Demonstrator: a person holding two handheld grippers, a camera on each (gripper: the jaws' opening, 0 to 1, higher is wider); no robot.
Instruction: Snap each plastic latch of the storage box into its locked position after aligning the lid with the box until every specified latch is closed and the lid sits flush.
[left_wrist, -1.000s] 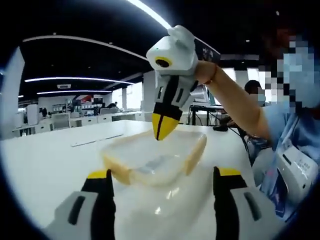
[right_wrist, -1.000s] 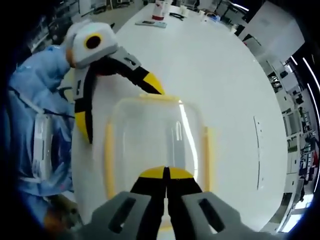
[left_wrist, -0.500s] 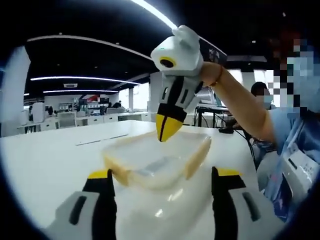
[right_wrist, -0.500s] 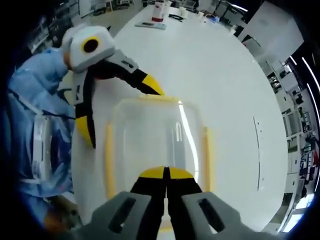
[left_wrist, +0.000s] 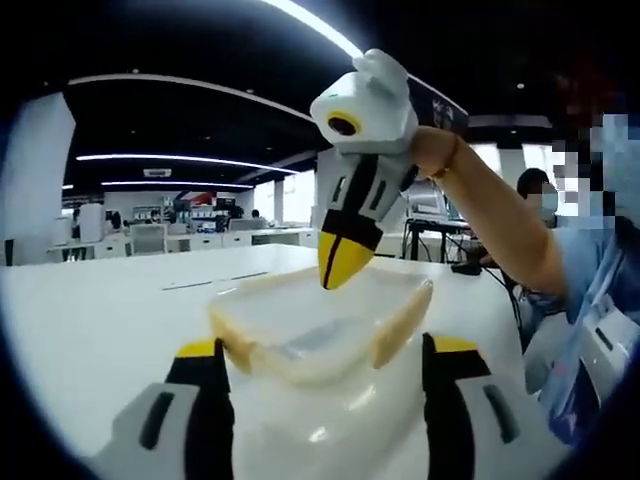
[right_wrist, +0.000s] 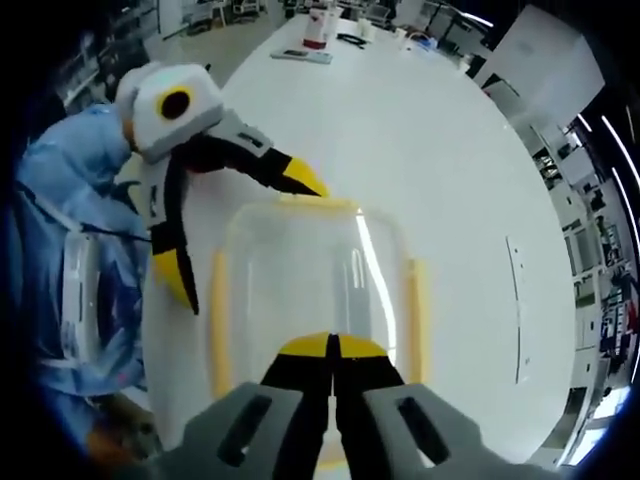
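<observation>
Pressing closed right hand-held gripper (right_wrist: 331, 345) on clear storage box (right_wrist: 300, 275) lid; spreading left hand-held gripper (right_wrist: 235, 235) wide beside box's far yellow latch (right_wrist: 305, 203); resting on white tabletop (right_wrist: 430, 150).

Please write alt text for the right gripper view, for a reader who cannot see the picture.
Closed right tongs hang over the lid of a clear storage box with yellow latches on a white table. The left tongs, open, reach in from the left; one tip is at the box's far edge.

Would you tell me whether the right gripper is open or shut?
Shut: the right gripper shows its yellow tips pressed together over the storage box.
</observation>
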